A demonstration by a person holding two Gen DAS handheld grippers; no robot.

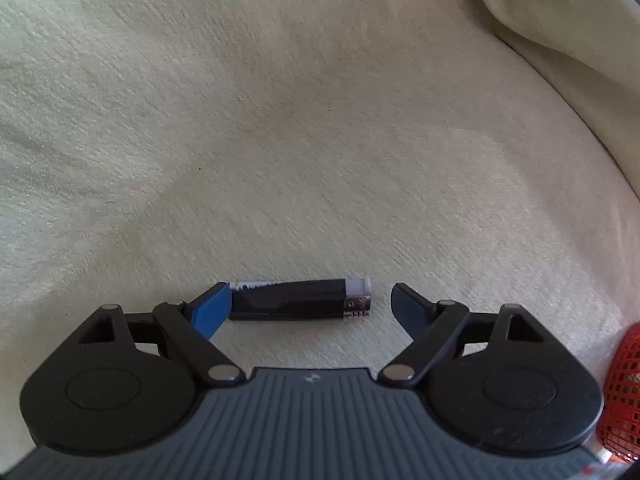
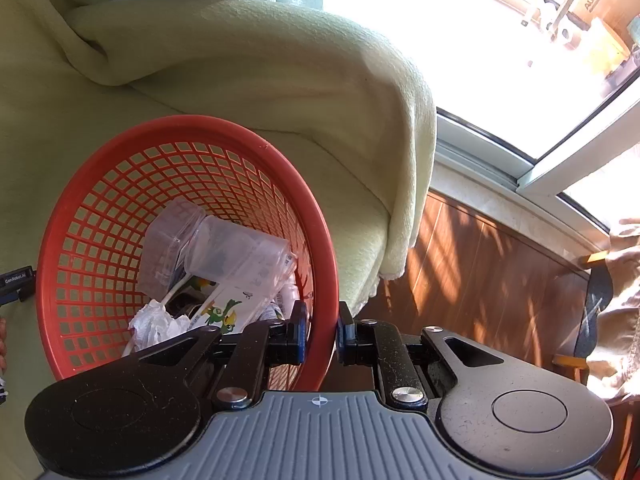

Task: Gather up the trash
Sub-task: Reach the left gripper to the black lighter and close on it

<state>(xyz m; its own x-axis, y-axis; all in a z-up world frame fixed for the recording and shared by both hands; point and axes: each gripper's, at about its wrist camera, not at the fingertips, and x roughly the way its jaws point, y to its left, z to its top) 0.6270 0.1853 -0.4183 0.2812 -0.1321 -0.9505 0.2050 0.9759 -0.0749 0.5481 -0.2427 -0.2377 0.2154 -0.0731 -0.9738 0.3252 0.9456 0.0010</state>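
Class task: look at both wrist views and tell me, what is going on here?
A person is collecting trash with two handheld tools. The left tool is open around a small black tube with a white cap lying on the cream blanket. The right tool is shut on the rim of a red plastic mesh basket already holding litter.

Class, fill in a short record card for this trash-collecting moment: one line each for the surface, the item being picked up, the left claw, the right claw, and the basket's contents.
surface: cream blanket
item: black lighter lying flat on the blanket
left claw: left claw open, one finger at each end of the lighter, the blue finger touching it
right claw: right claw shut on the rim of the red basket
basket contents: clear plastic cup, crumpled tissue, printed carton
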